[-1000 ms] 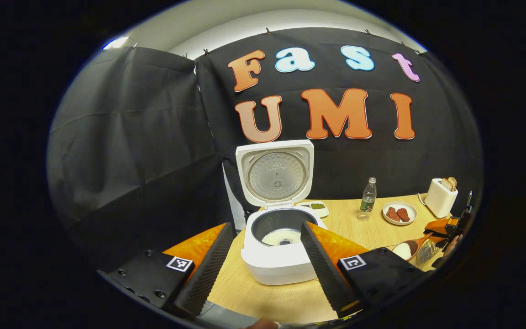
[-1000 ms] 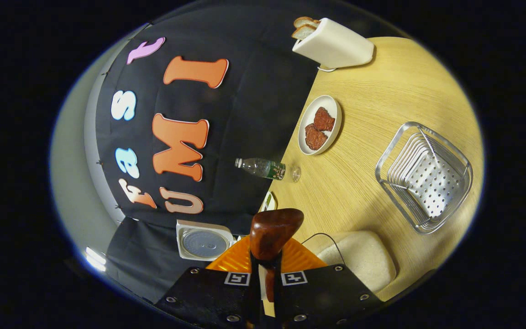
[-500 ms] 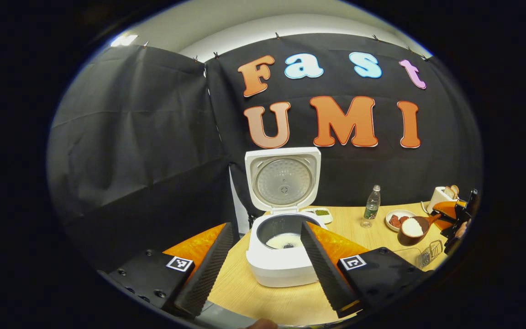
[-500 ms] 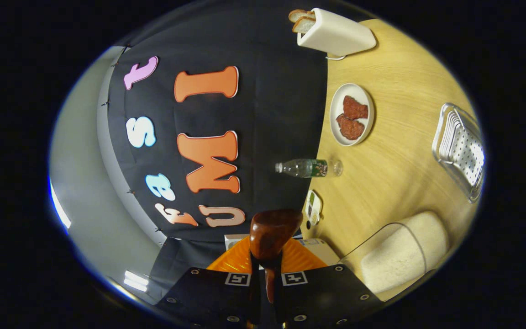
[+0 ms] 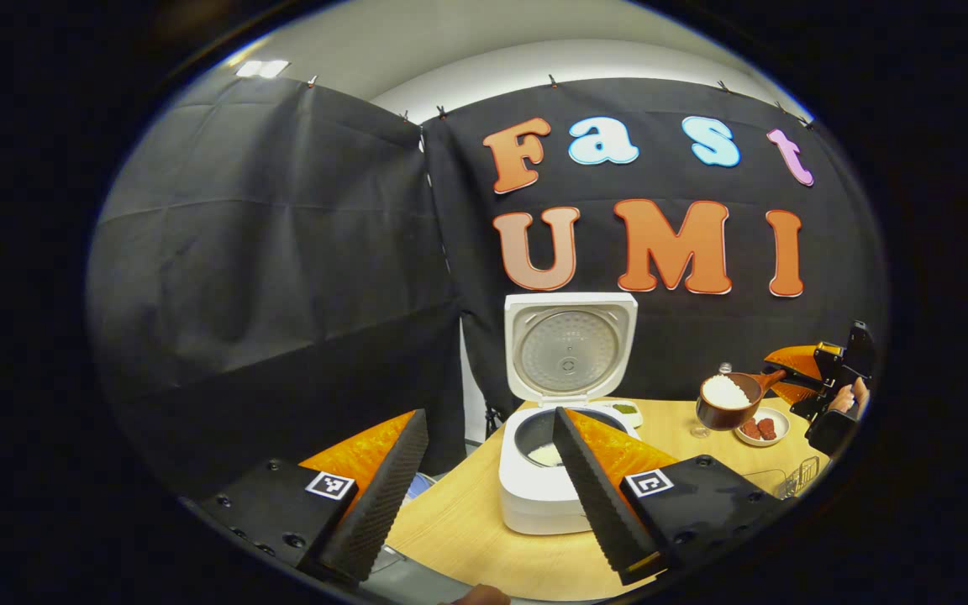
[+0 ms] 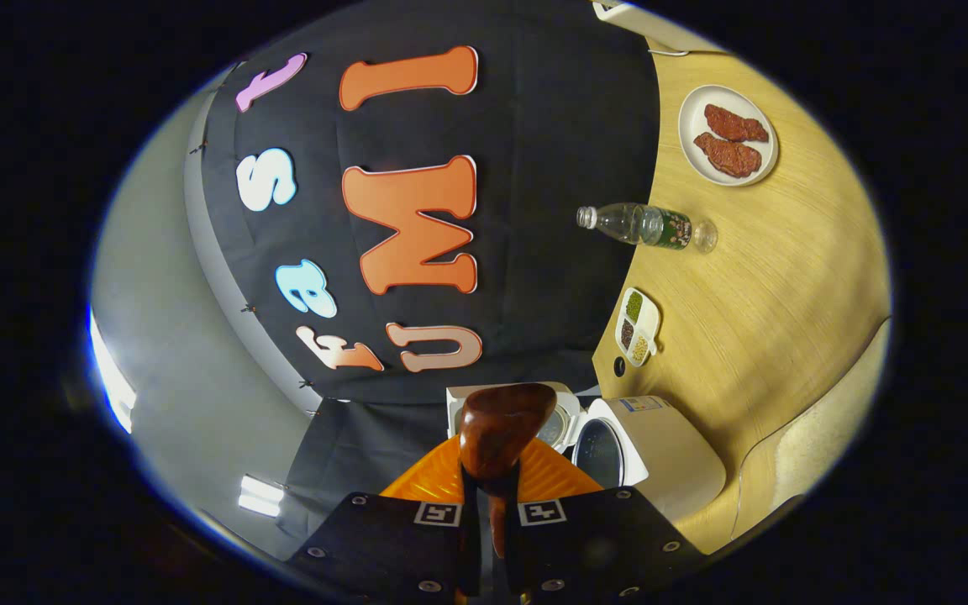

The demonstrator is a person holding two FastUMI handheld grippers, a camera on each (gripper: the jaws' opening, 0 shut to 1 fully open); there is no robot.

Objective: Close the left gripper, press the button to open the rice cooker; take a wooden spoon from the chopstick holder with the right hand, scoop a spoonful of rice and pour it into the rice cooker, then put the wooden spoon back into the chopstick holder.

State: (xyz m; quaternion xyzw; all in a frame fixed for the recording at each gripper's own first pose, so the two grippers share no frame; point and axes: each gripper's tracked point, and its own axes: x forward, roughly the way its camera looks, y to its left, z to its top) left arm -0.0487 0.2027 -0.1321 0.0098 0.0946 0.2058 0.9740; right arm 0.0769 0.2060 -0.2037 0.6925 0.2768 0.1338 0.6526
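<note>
The white rice cooker stands on the wooden table with its lid raised; a little rice lies in its pot. My left gripper hangs open in front of it, with nothing between its fingers. To the right of the cooker and above the table, my right gripper is shut on the handle of the wooden spoon, whose bowl is heaped with rice. In the right gripper view the spoon's dark back sticks out past the right gripper, with the cooker just beyond it.
A plate of meat, a water bottle and a small divided dish sit near the back wall. A clear rice container is at the table's near side. The wire chopstick holder stands at the far right.
The right gripper has lifted the rice-filled spoon out of the container and carried it up and toward the cooker. My left gripper has swung left, so the cooker sits farther right and smaller.
</note>
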